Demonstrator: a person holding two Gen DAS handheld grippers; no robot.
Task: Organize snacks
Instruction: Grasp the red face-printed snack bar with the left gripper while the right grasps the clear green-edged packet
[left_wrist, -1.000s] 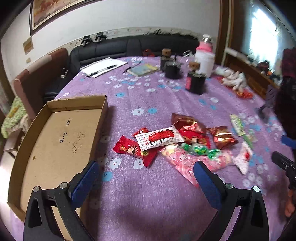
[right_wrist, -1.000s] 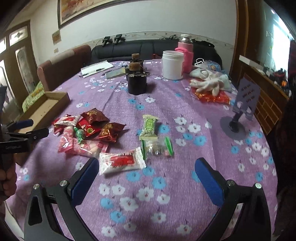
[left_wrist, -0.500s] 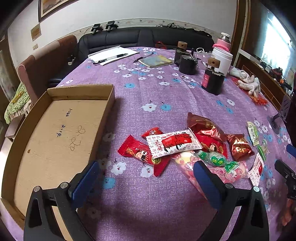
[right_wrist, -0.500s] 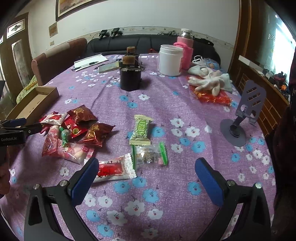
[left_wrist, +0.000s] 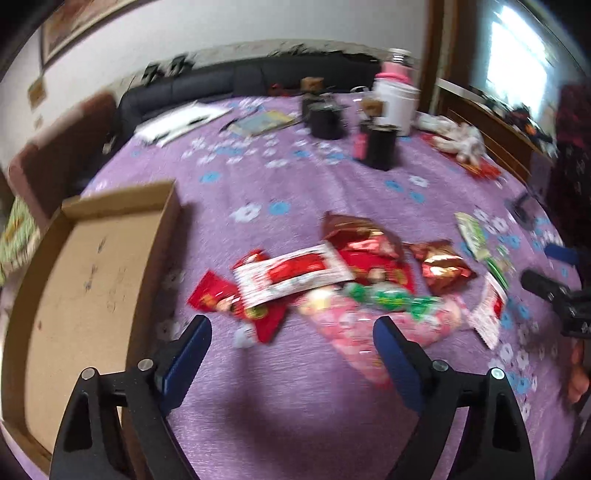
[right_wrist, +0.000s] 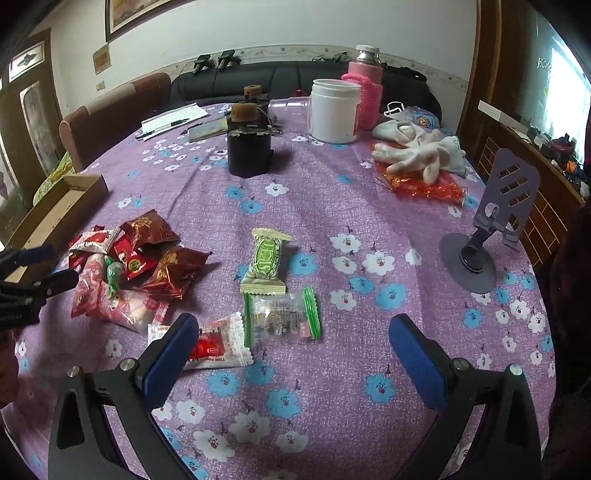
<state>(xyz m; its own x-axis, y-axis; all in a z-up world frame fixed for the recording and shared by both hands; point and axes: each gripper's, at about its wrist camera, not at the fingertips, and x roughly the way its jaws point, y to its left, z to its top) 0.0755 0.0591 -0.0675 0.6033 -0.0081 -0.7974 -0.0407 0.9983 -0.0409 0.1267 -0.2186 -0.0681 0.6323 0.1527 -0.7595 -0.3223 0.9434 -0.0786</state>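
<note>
A heap of snack packets lies on the purple flowered tablecloth: a white-and-red packet (left_wrist: 291, 273), red packets, brown foil packets (left_wrist: 439, 264) and a pink bag (left_wrist: 354, 332). My left gripper (left_wrist: 291, 339) is open and empty, low over the near edge of the heap. An open cardboard box (left_wrist: 74, 280) lies to its left. In the right wrist view my right gripper (right_wrist: 291, 343) is open and empty over a clear green-edged packet (right_wrist: 282, 317), beside a green packet (right_wrist: 266, 258) and a white-red packet (right_wrist: 210, 345).
Dark jars (right_wrist: 249, 147), a white tub (right_wrist: 334, 110), a pink flask (right_wrist: 364, 92), white gloves (right_wrist: 421, 151) and a purple phone stand (right_wrist: 487, 225) stand farther back. Papers with a pen (right_wrist: 173, 120) lie at the far left. A sofa runs behind the table.
My left gripper has dropped lower and closer to the snack heap; its view is blurred by motion. My right gripper has moved forward over the clear and white-red packets.
</note>
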